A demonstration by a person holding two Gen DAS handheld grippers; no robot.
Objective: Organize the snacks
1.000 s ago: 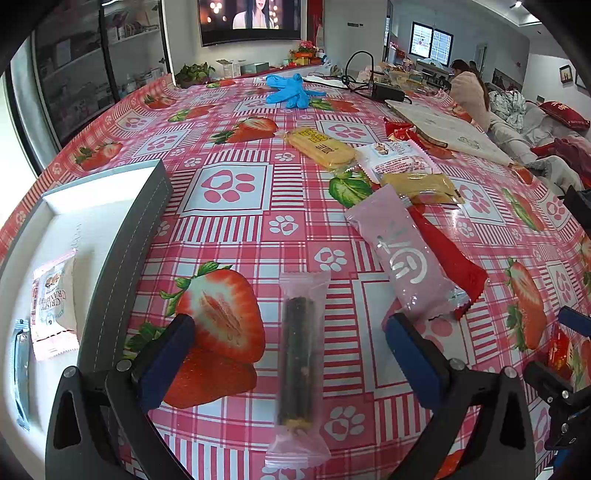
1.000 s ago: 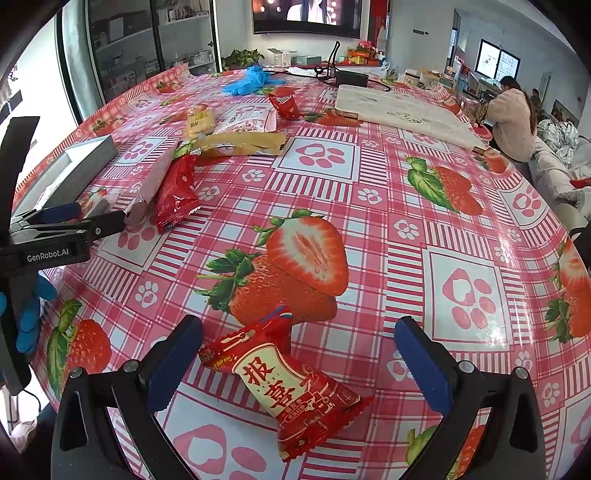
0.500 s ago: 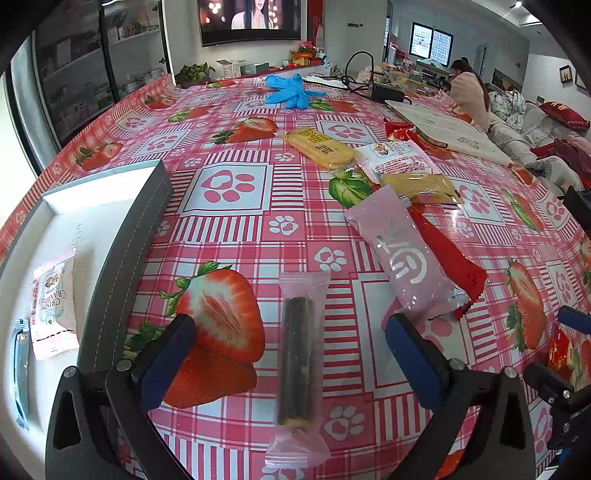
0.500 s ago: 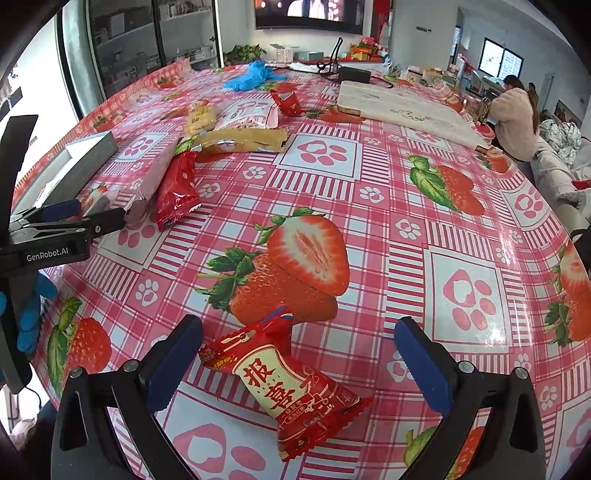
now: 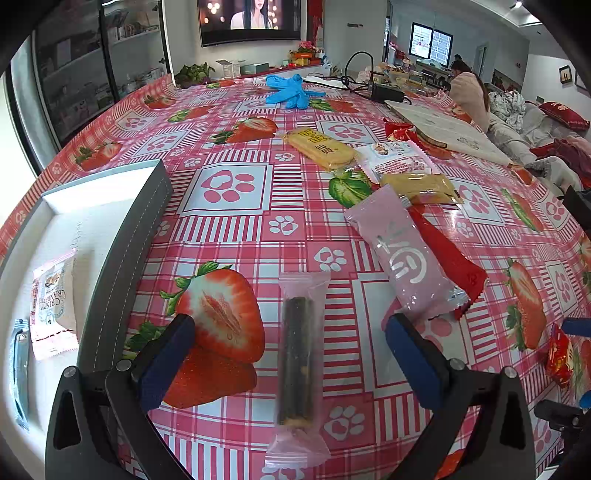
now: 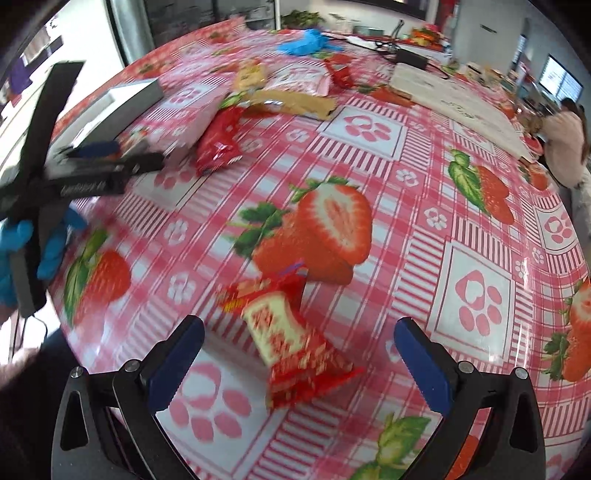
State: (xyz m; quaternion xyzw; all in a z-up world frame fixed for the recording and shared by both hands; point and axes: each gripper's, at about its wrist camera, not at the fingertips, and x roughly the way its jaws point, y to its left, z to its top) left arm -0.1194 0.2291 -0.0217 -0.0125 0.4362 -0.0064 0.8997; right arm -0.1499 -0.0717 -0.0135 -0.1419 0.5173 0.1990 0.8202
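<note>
Strawberry-check desk [image 5: 236,225] strewn with snacks, television [image 5: 251,18] seen at twelve o'clock, left hand-held gripper [image 5: 290,354] and right hand-held gripper [image 6: 299,354] both held released

Black frames, blue pads on both grippers

The left gripper [image 5: 291,360] shows matte black triangular arms with silver screws and dark blue ribbed fingers [image 5: 168,360]; the right gripper [image 6: 295,363] matches, blue pads [image 6: 419,363] and silver bolts. From the right wrist view, white blurred lettering on the left tool's black body, gripped by a blue-gloved hand [image 6: 22,254].
</note>
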